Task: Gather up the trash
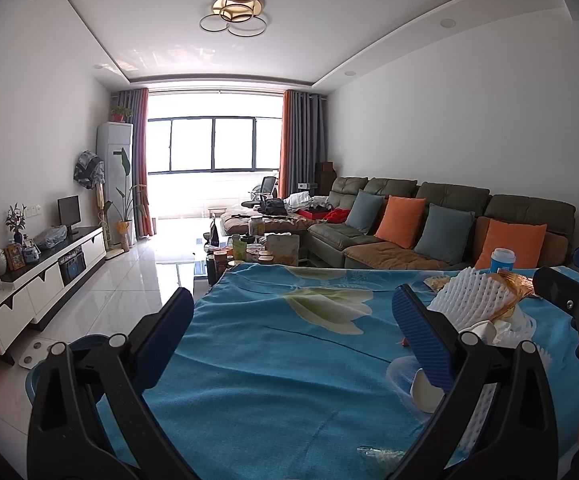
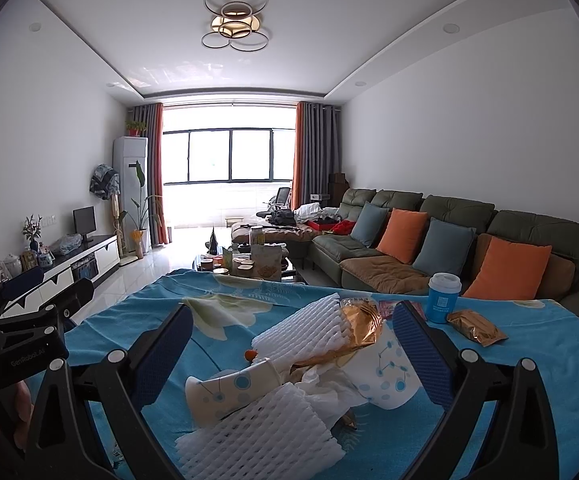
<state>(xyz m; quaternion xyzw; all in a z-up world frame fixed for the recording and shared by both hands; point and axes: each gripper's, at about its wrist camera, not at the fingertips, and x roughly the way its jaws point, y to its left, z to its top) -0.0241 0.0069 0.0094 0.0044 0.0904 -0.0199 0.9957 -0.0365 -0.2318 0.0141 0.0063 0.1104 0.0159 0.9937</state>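
With both jaws wide and empty, the right gripper point(image 2: 289, 348) should probably close first on the white foam-net fruit sleeve point(image 2: 261, 436) at 6 o'clock, while the left gripper point(image 1: 293, 328) waits.

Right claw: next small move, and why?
Probably ease the right claw down and close on the nearer white foam fruit net. It is open and empty, the trash pile lies between its fingers on the blue tablecloth, and that net sits on top, nearest.
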